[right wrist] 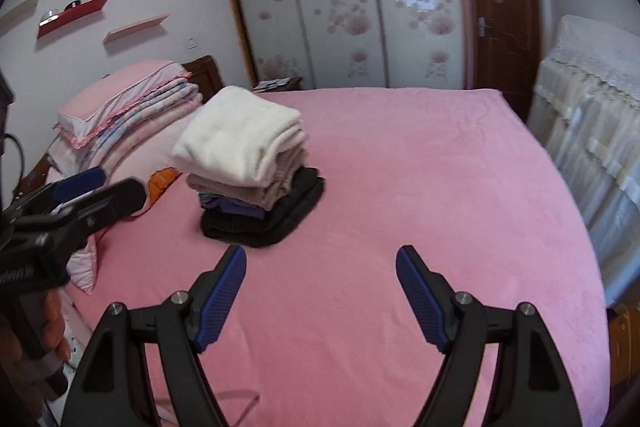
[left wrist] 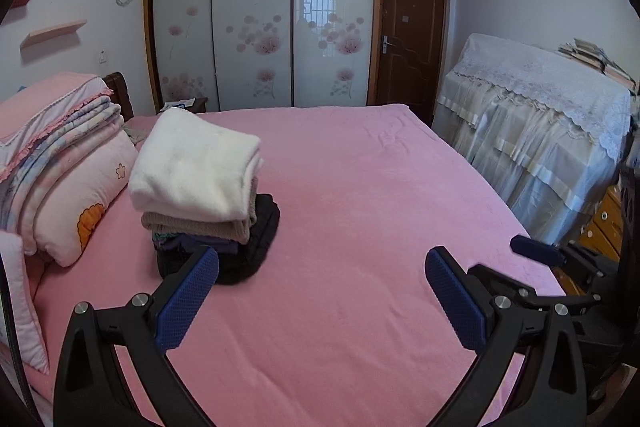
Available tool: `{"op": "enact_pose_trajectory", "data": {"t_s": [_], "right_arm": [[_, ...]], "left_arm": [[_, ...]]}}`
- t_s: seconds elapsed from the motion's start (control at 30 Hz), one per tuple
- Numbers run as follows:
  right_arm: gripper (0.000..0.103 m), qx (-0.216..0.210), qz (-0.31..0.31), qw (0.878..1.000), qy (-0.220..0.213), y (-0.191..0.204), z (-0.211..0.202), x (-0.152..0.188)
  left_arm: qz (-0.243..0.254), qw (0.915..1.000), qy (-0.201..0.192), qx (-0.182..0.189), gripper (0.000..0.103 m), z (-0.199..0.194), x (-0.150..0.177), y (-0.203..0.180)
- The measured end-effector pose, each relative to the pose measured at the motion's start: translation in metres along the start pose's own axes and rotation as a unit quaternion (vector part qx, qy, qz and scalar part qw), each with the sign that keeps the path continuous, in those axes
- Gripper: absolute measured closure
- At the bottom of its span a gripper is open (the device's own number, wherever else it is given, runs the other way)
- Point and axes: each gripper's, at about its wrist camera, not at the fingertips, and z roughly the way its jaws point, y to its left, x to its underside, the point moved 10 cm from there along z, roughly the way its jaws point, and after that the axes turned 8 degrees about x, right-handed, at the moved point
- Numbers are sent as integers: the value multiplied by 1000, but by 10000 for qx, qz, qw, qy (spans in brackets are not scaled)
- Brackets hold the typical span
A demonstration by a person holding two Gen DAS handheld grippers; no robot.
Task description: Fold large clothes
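A stack of folded clothes (left wrist: 208,203) sits on the pink bed (left wrist: 360,187), left of centre: a white fleece piece (left wrist: 196,163) on top, a beige one under it, then purple and black ones. The stack also shows in the right wrist view (right wrist: 252,167). My left gripper (left wrist: 320,267) is open and empty, above the bed's near part, its left fingertip just in front of the stack. My right gripper (right wrist: 322,263) is open and empty, a little nearer than the stack. Each gripper shows at the edge of the other's view.
Folded pink quilts and pillows (left wrist: 60,155) lie at the bed's left. A lace-covered piece of furniture (left wrist: 540,131) stands at the right of the bed. A sliding wardrobe (left wrist: 260,19) and a brown door (left wrist: 412,27) are behind.
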Motion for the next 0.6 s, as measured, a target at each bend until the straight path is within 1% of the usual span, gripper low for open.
{"op": "enact_pose_trajectory", "data": {"t_s": [0.1, 0.17, 0.2, 0.27, 0.33, 0.37, 0.47, 0.53, 0.6], "right_arm": [[25, 471, 17, 9987, -190, -16, -32, 25], [25, 745, 95, 9970, -207, -25, -50, 47], [24, 948, 133, 9952, -184, -31, -57, 58], [24, 1261, 179, 9917, -149, -40, -69, 78], [24, 1448, 221, 9891, -141, -47, -79, 94], [24, 1489, 284, 9884, -117, -50, -84, 102], [24, 1440, 464, 9885, -10, -56, -90, 121], [24, 1518, 513, 9871, -77, -59, -98, 130], [24, 1682, 443, 9846, -203, -61, -104, 133]], "left_arm": [[-7, 9993, 59, -373, 0, -20, 37, -31], [51, 9978, 53, -660, 0, -30, 63, -46], [40, 9971, 33, -761, 0, -35, 73, -50], [-80, 9961, -23, -879, 0, -43, 93, -57], [-262, 9958, -32, -877, 0, -52, 110, -64], [-310, 9956, -10, -881, 0, -55, 117, -66], [-266, 9949, 1, -969, 0, -63, 130, -74], [-222, 9942, -29, -1049, 0, -67, 133, -76], [-265, 9937, -21, -1092, 0, -70, 137, -77]]}}
